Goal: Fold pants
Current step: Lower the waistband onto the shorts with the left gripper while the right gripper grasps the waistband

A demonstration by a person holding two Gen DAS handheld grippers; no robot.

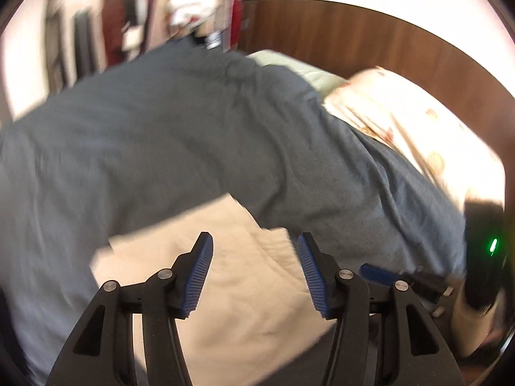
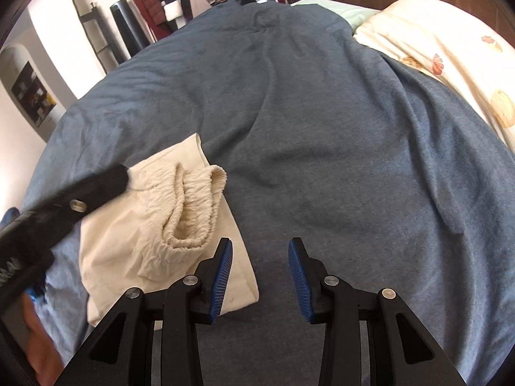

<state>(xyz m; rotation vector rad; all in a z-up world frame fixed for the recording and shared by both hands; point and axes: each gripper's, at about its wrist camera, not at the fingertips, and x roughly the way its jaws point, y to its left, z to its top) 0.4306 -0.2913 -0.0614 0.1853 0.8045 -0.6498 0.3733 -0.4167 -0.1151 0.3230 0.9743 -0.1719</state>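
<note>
Pants of cream cotton with a gathered elastic waistband (image 2: 167,225) lie in a compact folded bundle on the blue-grey bedspread (image 2: 322,128), near its front edge and to the left of the right gripper (image 2: 260,273). That gripper hangs above bare bedspread with its blue-padded fingers spread and nothing between them. The left gripper (image 1: 255,270) is over the cream fabric (image 1: 225,289), its fingers likewise spread and empty.

The fold looks close to done, though the waistband stands puffed and rumpled on top. To finish well, I would press that raised band flat, square the edges of the bundle, and keep both claws spread so that no cloth is snagged and pulled loose.

The right wrist view is sharp: it shows the waistband ruffles, a small button near the lower hem and the left tool reaching in across the bundle's far corner. The left wrist view is motion-blurred and shows only a pale flat patch below its fingers, but it alone catches the right tool with a green light at the frame's right edge.
</note>
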